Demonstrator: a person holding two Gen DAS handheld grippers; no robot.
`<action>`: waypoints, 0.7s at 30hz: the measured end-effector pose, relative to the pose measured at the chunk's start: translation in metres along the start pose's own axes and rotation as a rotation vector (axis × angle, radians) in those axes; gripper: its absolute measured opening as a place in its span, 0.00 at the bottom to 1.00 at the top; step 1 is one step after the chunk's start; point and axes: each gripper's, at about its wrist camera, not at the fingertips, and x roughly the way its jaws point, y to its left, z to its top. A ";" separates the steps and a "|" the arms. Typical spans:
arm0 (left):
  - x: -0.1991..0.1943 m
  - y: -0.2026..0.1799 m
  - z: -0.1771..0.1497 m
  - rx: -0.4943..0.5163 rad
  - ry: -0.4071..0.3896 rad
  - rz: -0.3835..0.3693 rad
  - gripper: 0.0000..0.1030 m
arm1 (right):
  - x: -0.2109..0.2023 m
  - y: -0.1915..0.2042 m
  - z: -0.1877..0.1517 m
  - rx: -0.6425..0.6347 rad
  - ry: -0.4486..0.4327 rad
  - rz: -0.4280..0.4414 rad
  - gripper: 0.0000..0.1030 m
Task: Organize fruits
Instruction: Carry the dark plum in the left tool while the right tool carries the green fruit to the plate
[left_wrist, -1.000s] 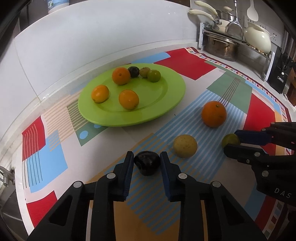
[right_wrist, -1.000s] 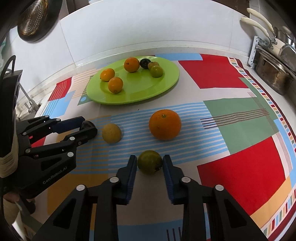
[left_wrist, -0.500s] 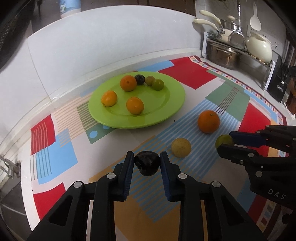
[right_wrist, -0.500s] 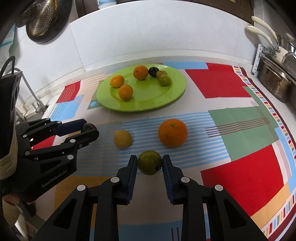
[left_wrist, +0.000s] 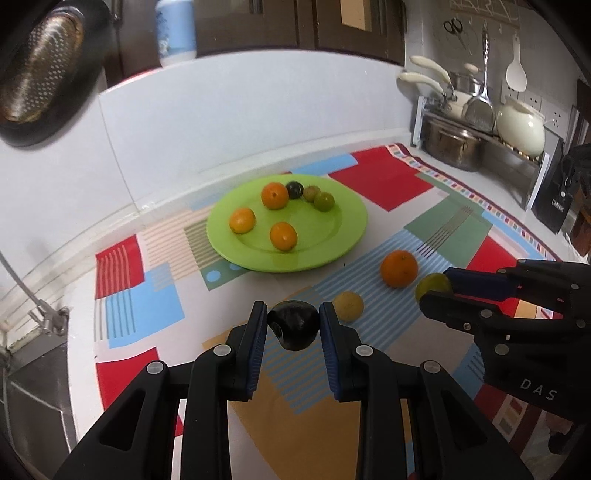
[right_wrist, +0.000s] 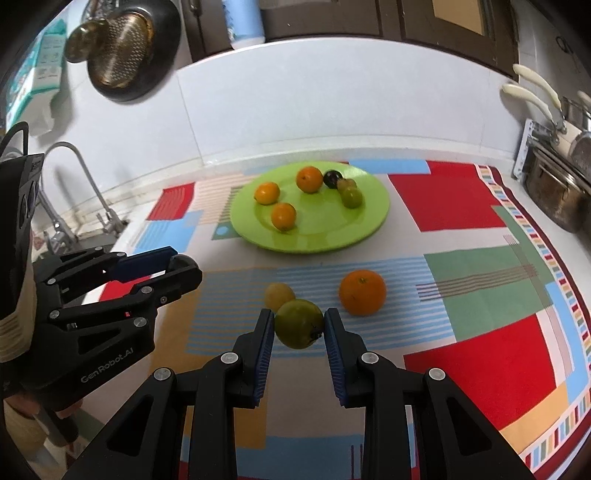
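Here, six fruits sit on the green plate (left_wrist: 343, 240), two on the cloth (right_wrist: 461, 206) — each gripper clamps one more.

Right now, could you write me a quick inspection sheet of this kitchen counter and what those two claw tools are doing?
Surface: counter under a patterned cloth of red, blue and green blocks.
Job's things: green plate holding three orange fruits, one dark fruit and two small greenish ones; a large orange and a yellowish fruit lie loose on the cloth.
Clutter: nothing seen beyond the fruit.
Grippers: left gripper shut on a dark fruit; right gripper shut on a green fruit; both fruits look lifted off the cloth.
Cables: nothing seen.
Surroundings: white backsplash, metal pot and cream kettle on a rack, hanging colander, tap at the left.
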 end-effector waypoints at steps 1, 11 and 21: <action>-0.004 -0.001 0.001 -0.004 -0.007 0.006 0.28 | -0.002 0.000 0.001 -0.003 -0.005 0.006 0.28; -0.033 -0.011 0.009 -0.048 -0.071 0.063 0.28 | -0.028 -0.002 0.011 -0.048 -0.062 0.050 0.28; -0.047 -0.024 0.024 -0.080 -0.120 0.122 0.28 | -0.044 -0.013 0.028 -0.095 -0.112 0.084 0.28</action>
